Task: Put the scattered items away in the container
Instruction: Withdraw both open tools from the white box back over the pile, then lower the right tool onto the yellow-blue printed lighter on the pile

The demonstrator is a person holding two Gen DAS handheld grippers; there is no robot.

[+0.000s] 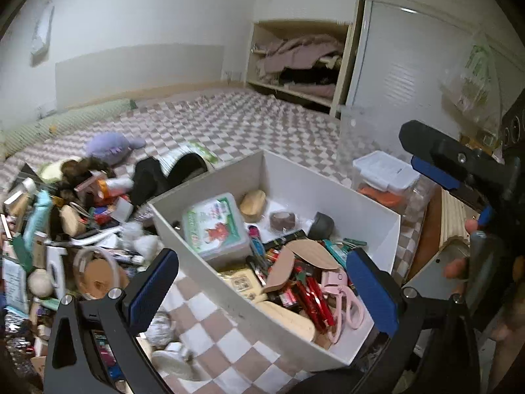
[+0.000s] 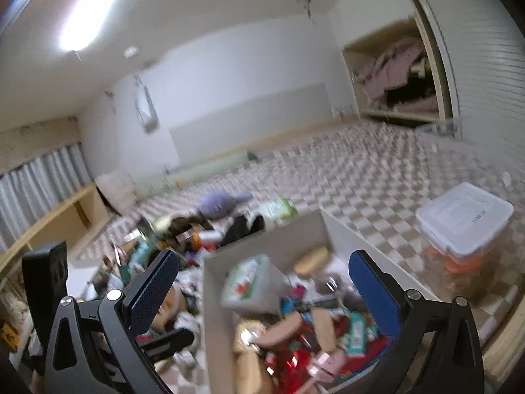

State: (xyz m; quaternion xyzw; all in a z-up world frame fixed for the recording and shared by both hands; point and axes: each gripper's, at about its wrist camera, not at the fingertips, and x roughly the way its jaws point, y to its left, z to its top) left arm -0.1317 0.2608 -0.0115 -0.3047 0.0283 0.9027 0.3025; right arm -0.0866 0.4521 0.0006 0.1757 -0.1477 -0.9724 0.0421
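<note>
White container (image 1: 331, 180) sits on checkered floor mat (image 1: 236, 121), approx half full: wipes pack (image 1: 215, 225), pink scissors (image 1: 344, 298), red pens, wooden bits. Scattered pile (image 1: 75, 216) just left of it, w/ purple plush (image 1: 110, 146) behind. Clear lidded tub (image 1: 385, 172) to its right. Left hand-held gripper (image 1: 262, 292) spread wide above container's near edge, nothing held. Right hand-held gripper (image 2: 262, 298) likewise spread, empty; its view is blurred.

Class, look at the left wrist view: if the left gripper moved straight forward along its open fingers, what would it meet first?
Most likely the left gripper would run into the near side wall of the white box, or clear it and land on the clutter inside around the lidded plastic case. Depth is hard to judge through the fisheye.
</note>
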